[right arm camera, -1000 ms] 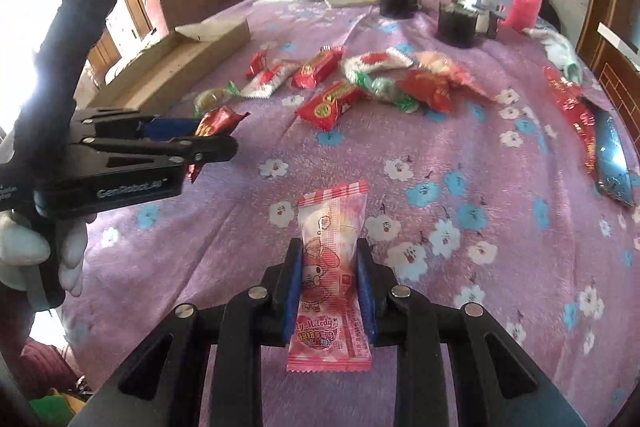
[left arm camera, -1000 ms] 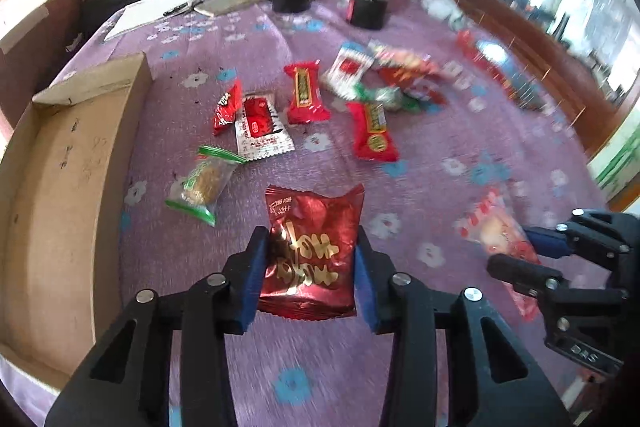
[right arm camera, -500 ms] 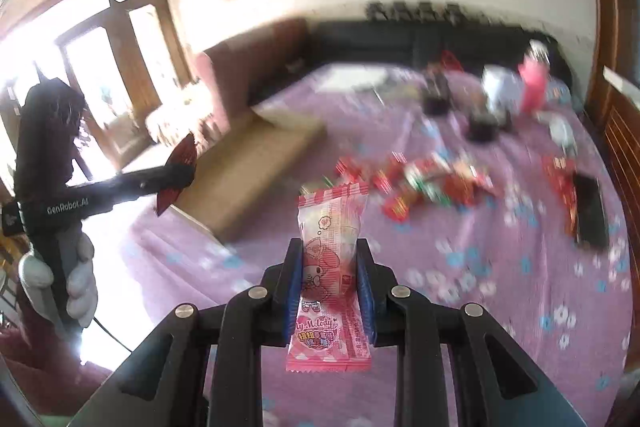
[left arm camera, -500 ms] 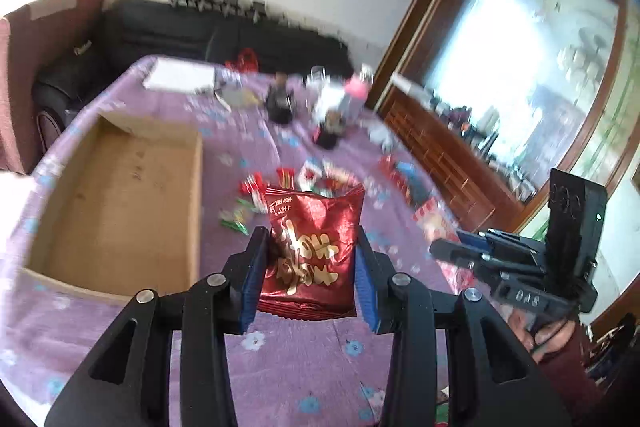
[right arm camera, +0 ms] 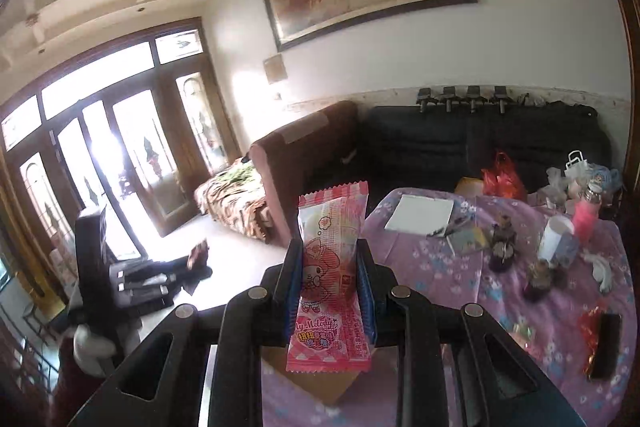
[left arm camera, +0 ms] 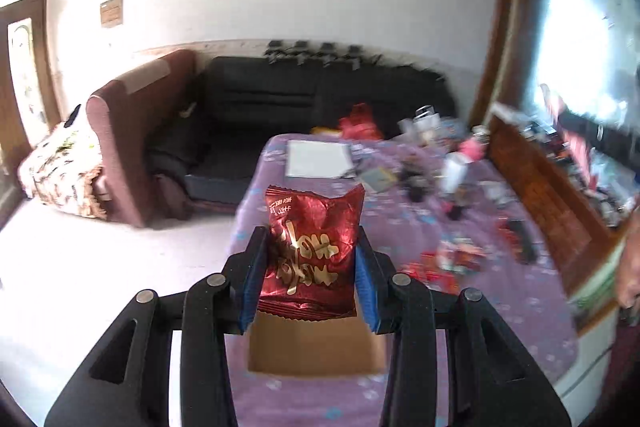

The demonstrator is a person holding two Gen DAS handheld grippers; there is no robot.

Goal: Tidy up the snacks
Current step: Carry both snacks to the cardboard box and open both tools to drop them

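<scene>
My left gripper (left arm camera: 308, 269) is shut on a shiny red snack packet (left arm camera: 314, 251) with gold lettering, held high above the purple flowered tablecloth (left arm camera: 400, 227). Directly below it lies the open cardboard box (left arm camera: 316, 345). My right gripper (right arm camera: 328, 277) is shut on a pink and white My Melody snack packet (right arm camera: 330, 267), also raised well above the table, with a corner of the cardboard box (right arm camera: 316, 387) under it. The left gripper (right arm camera: 200, 259) with its red packet shows small at the left of the right wrist view. Several loose snacks (left arm camera: 456, 259) lie blurred on the cloth.
A white notepad (left arm camera: 318, 159), dark jars (right arm camera: 502, 247), a white cup (right arm camera: 558, 241) and a pink bottle (right arm camera: 586, 211) stand at the table's far end. A dark phone (right arm camera: 606, 345) lies at the right. A black sofa (left arm camera: 320, 99) and a brown armchair (left arm camera: 128, 131) stand behind.
Both grippers have risen steeply from the tablecloth with their packets held. The left one has swung over the cardboard box; the views now take in the room.
</scene>
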